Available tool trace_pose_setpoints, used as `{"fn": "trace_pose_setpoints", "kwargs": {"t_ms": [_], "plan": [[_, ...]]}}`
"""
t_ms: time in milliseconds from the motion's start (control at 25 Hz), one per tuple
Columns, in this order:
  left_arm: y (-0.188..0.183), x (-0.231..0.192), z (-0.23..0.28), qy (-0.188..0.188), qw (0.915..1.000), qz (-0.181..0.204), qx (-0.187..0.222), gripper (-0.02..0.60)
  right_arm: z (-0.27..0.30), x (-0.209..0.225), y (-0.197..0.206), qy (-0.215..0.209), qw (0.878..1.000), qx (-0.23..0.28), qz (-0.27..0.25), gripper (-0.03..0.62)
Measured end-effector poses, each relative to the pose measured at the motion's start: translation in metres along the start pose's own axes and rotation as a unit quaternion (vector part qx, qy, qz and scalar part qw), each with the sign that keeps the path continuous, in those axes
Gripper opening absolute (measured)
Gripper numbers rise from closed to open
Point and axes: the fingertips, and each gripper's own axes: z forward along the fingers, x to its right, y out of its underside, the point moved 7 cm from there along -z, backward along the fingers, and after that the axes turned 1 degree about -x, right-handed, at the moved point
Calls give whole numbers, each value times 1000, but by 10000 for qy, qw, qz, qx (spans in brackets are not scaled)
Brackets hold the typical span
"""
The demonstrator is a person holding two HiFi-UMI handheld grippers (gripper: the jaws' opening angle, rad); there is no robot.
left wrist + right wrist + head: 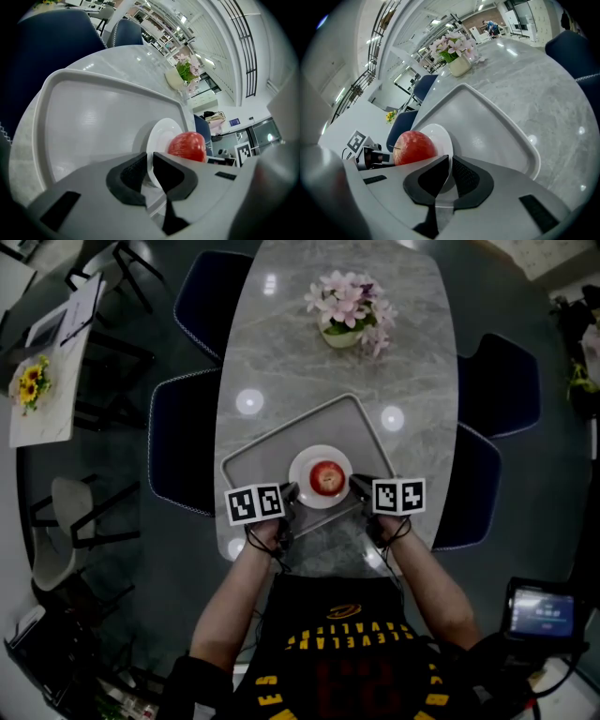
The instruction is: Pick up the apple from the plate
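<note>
A red apple [326,477] sits on a small white plate [302,465], which stands near the front of a grey tray [281,442]. My left gripper [292,492] is at the plate's left edge and my right gripper [357,486] at its right edge. In the left gripper view the plate [161,133] has its rim pinched between the jaws of the left gripper [150,165], with the apple [187,146] just beyond. In the right gripper view the right gripper [450,172] is likewise shut on the rim of the plate [440,136], beside the apple [415,146].
The tray lies on a marble table [412,362], with a vase of pink flowers [349,310] at the far end. Dark blue chairs [183,451] flank both sides. A device with a lit screen [541,610] sits at the lower right.
</note>
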Motion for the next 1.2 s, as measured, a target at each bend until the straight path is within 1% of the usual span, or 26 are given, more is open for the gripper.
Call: {"fn": "trace_pose_setpoints", "kwargs": {"t_ms": [360,640,920,1200], "plan": [[12,12,-6,16,9999,106,-37,43,-18,1,11,-104,9998,124,112,34],[31,25,-6,55,9999,131,-67,43,-37,8,25,-150,9995,230,172,32],[57,46,6,76,9998,163,-96,43,-60,30,43,-159,9990,337,240,31],[90,69,22,114,9996,165,-180,43,-89,57,67,-116,9989,335,305,31]]}}
